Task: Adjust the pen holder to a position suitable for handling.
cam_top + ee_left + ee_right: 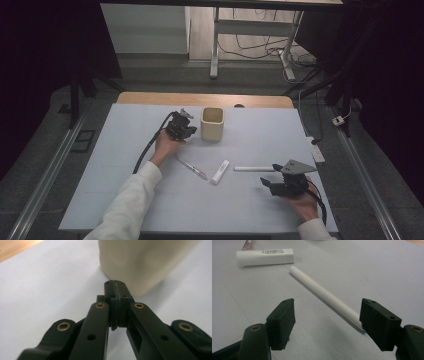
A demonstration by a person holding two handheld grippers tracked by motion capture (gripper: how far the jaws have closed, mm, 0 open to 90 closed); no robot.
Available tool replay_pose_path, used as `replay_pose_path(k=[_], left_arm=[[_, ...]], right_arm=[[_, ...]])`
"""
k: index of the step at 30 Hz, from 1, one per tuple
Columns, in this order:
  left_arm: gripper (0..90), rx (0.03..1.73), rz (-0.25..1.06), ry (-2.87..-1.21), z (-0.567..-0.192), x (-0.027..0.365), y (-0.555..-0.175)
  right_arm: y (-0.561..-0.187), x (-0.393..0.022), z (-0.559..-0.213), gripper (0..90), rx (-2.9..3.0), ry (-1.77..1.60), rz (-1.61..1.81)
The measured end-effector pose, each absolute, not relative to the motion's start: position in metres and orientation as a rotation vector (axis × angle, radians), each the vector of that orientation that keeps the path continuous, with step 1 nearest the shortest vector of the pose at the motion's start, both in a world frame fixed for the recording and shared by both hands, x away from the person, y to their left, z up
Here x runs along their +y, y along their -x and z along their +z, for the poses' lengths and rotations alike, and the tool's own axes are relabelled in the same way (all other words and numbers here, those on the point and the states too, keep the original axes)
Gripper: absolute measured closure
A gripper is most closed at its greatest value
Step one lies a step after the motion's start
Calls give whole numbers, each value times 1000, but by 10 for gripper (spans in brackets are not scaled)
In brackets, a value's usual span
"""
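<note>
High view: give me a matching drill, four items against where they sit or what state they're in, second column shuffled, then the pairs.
Column one:
1. cup
2. white stick
3. left gripper
4. right gripper

Column two:
A. jaws wide apart, low over the table near the white stick's end
B. upright, at the far middle of the table
C. jaws pressed together, nothing between them, next to the cup
D. lying flat, just right of the white tube

Pairs: 1-B, 2-D, 3-C, 4-A
</note>
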State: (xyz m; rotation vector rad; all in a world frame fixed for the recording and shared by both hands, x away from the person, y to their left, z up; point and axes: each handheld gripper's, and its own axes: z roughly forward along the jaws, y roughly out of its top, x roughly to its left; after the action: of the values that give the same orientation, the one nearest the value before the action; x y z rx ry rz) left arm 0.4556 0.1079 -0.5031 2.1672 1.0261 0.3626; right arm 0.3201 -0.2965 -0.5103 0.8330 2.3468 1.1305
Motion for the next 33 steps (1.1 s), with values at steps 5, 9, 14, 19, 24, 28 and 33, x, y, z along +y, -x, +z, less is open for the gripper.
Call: replay_pose_path(k=[5,9,14,19,24,28,33], left_arm=[[764,980,361,-2138,-493,123,-433],[634,941,378,-2116,-484,134,-415],[475,862,384,-2156,-474,143,-395],[398,769,403,-2253,-468,143,-382],[383,696,408,-2304,-467,144,-376],[382,635,413,-2333,-465,145,-373],[377,580,415,-2368,-464,144,-371]], right_arm=[[-320,-296,-511,286,2352,-834,1143],[-319,-297,-509,286,2341,-845,1158],[-319,-297,-509,286,2342,-843,1156],[-318,-296,-510,285,2341,-833,1159],[-316,-297,-509,285,2339,-822,1153],[-317,-297,-509,285,2339,-820,1147],[-317,-296,-510,285,2343,-816,1144]])
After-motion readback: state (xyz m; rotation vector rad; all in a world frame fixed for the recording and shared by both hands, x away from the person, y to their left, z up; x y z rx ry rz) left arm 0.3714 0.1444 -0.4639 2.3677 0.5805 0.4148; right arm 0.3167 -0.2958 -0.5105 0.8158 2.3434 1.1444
